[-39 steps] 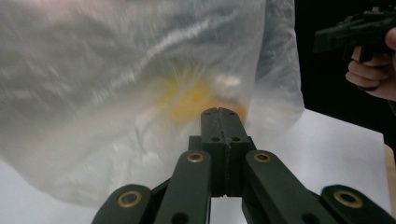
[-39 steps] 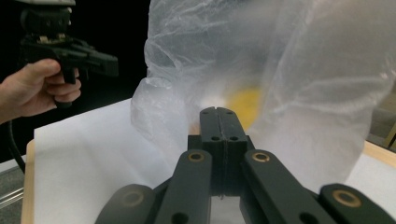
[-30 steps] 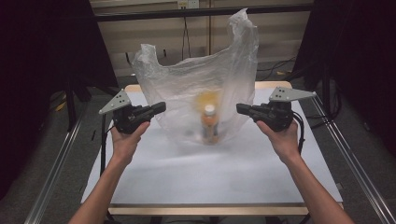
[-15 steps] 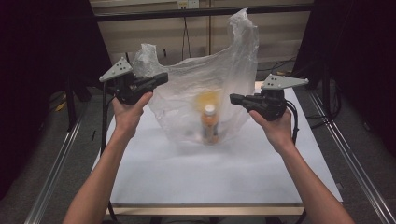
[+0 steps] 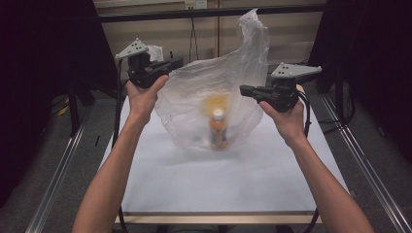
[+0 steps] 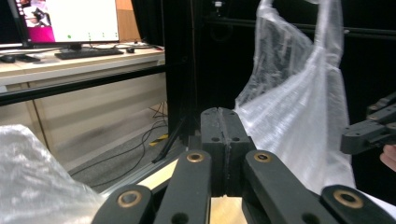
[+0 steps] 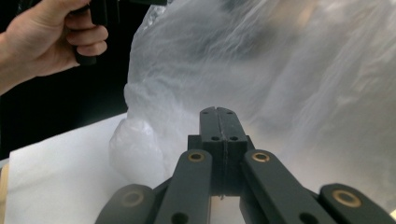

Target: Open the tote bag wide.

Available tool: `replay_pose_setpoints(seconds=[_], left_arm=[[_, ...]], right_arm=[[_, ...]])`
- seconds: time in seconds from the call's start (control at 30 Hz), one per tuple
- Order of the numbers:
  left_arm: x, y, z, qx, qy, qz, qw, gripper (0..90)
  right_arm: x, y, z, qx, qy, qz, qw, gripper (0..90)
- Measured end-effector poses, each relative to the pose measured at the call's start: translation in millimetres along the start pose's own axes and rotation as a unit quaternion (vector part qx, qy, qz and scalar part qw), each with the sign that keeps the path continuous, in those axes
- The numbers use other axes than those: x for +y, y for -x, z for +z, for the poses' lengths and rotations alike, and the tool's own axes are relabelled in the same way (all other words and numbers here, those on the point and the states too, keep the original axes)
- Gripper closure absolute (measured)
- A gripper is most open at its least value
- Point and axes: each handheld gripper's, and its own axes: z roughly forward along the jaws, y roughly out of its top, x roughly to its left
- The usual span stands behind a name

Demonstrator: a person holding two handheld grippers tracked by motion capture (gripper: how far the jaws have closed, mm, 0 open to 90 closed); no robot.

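Plastic bag (image 5: pixel 214 104), clear and crinkled, stands on the white table (image 5: pixel 252 174) between the two tongs, its body bulging low and one handle loop rising tall at the far right side. Inside it, near the bottom, a small bottle (image 5: pixel 218 129) with a white cap and orange contents stands upright, blurred by the film; a yellowish patch shows through the plastic just above the cap.

To the bag's left, the left gripper (image 5: pixel 176 61) is held up at the level of the bag's upper edge, its jaws pointing toward the bag's top left corner. A scrap of the plastic shows just behind this gripper's grey plate, but whether film is caught between the jaws cannot be told from above. In the left gripper view the left gripper's (image 6: pixel 225 135) jaws are pressed flat together with nothing seen between the tips; the bag hangs beyond and to the right of them, and more film crowds the lower left corner of that view.

To the bag's right, the right gripper (image 5: pixel 244 91) sits lower, its jaws meeting the bag's right flank about midway up. In the right gripper view the right gripper (image 7: pixel 225 135) is likewise clamped flat, with the bag's wall directly ahead and very near; no film is plainly pinched at the tips.
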Motion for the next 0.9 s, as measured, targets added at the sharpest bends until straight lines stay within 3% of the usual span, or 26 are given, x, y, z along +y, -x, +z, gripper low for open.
replay_pose_setpoints(seconds=[0.27, 0.33, 0.4, 0.5, 0.77, 0.9], left_arm=[[3.4, -9.9, 23.4, 0.004, -0.019, -0.017, 0.9997, 90.0], [-0.3, -9.6, 28.7, 0.01, -0.042, -0.003, 0.999, 90.0], [-4.7, -8.3, 30.4, 0.0, -0.047, 0.001, 0.9989, 89.9], [-12.0, -1.9, 33.4, -0.013, -0.072, 0.016, 0.9972, 90.0], [-26.3, 14.4, 30.2, -0.031, -0.071, 0.013, 0.9969, 90.0], [-30.7, 23.3, 32.5, -0.039, -0.075, 0.023, 0.9962, 90.0]], right_arm=[[3.4, -0.3, 12.2, 0.01, 0.0, -0.001, 0.9999, 90.0], [3.1, 0.0, 14.6, 0.011, -0.002, -0.001, 0.9999, 90.0], [2.6, 0.4, 15.6, 0.013, 0.001, 0.001, 0.9999, 90.0], [2.8, 0.7, 15.7, 0.013, 0.003, 0.001, 0.9999, 90.0], [13.8, -1.1, 14.0, 0.012, 0.018, 0.002, 0.9998, 90.0], [21.3, -4.5, 14.6, 0.014, 0.024, -0.001, 0.9996, 90.0]])
